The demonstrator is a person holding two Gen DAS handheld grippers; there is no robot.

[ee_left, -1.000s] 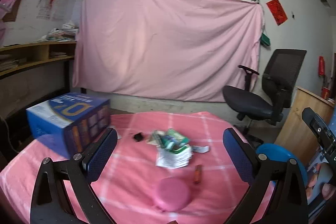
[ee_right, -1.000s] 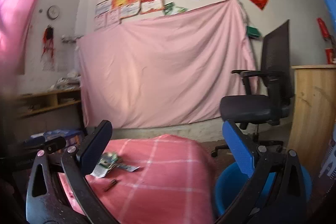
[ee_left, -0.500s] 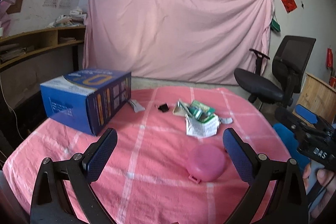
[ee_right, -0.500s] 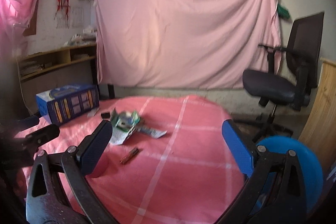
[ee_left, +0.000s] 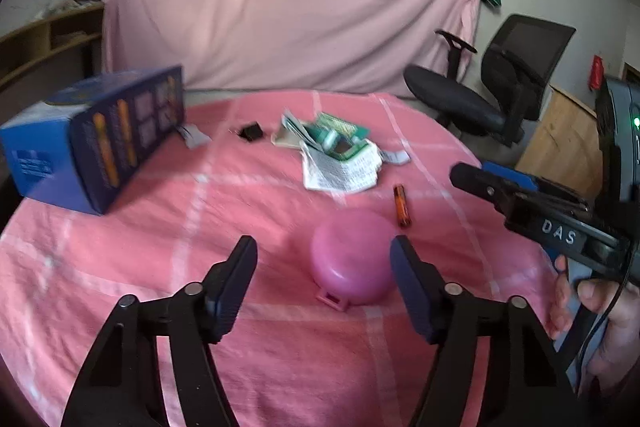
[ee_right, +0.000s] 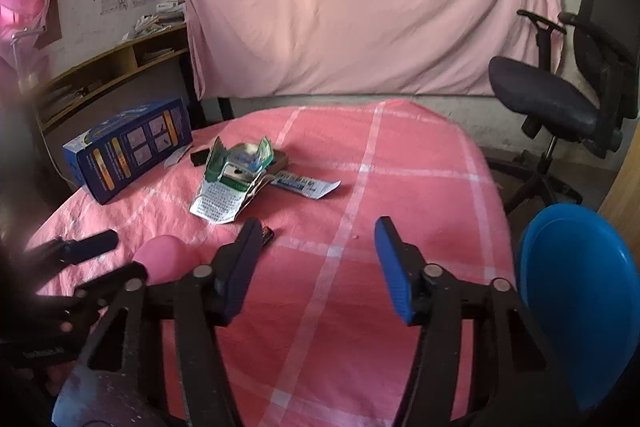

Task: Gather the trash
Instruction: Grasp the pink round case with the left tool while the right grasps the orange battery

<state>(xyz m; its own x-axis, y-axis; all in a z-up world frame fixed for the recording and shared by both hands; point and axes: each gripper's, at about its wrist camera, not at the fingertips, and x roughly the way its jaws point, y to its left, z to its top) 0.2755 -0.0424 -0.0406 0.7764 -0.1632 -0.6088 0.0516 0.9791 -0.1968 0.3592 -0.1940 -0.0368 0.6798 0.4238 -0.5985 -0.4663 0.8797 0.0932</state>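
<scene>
**Trash scatter on pink cloth: handling notes and count**

Left to right, left wrist view. One blue carton (ee_left: 96, 135) at far left, lying on its side; rigid card, probably light, too broad for the jaws. One grey paper scrap (ee_left: 192, 137) just beside its right end: flat, flimsy, hard to pinch off cloth. One small black clip-like piece (ee_left: 250, 131), stiff, easy across its width. One heap of crumpled wrappers (ee_left: 336, 159) far centre, green-and-white packaging on printed paper; count of pieces within cannot be told. Soft, light, likely to shed loose bits; best pinched where bunched highest. One printed strip (ee_right: 306, 185) poking out at its right. One small orange tube (ee_left: 402, 207), rigid, may roll; grip across the middle. One pink round case (ee_left: 352, 259) nearest, smooth, domed, slippery-looking; whether trash, unclear.

Left gripper (ee_left: 322, 269): jaws just closing in, partly open, nothing pressed; pink case just beyond the tips. Right gripper (ee_right: 316, 259): likewise just narrowed, partly open, empty, over bare cloth. One blue bin (ee_right: 580, 291) at far right, off the table.
</scene>
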